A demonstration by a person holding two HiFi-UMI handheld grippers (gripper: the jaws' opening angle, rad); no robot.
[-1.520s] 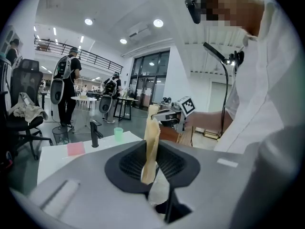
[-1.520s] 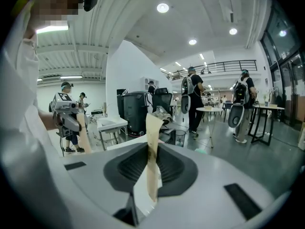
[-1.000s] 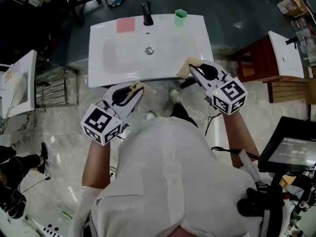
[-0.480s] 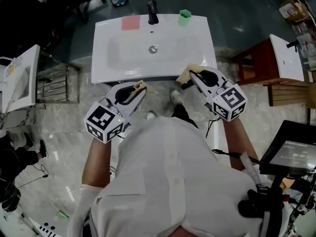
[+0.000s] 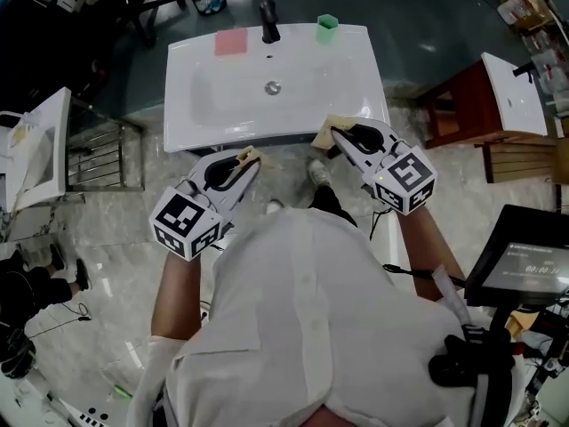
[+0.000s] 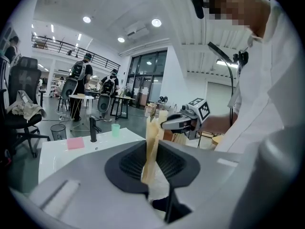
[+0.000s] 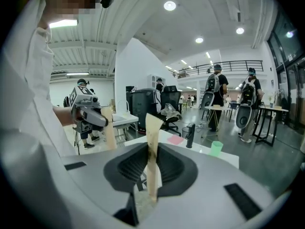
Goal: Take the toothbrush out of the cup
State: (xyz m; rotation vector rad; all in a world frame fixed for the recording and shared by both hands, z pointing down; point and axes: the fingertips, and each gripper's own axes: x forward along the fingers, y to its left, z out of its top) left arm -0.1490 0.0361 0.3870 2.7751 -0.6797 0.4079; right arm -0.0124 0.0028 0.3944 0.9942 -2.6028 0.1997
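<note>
A small green cup (image 5: 326,27) stands on the back rim of the white sink (image 5: 356,96), right of the black faucet (image 5: 267,20). I cannot make out a toothbrush in it from here. My left gripper (image 5: 252,156) hovers just off the sink's front edge, its tan pads together with nothing between them. My right gripper (image 5: 324,130) is over the front right corner of the sink, also shut and empty. The cup (image 6: 116,130) is small and far in the left gripper view, and the same cup (image 7: 216,148) is far off in the right gripper view.
A pink pad (image 5: 228,44) lies at the sink's back left. A wooden stand with another white basin (image 5: 511,96) is to the right. A metal rack (image 5: 93,158) is to the left, and a monitor (image 5: 524,269) is at the lower right. Several people stand in the background.
The head view has shifted slightly. The right gripper has edged a little to the left along the sink's front corner. The left gripper has held still.
</note>
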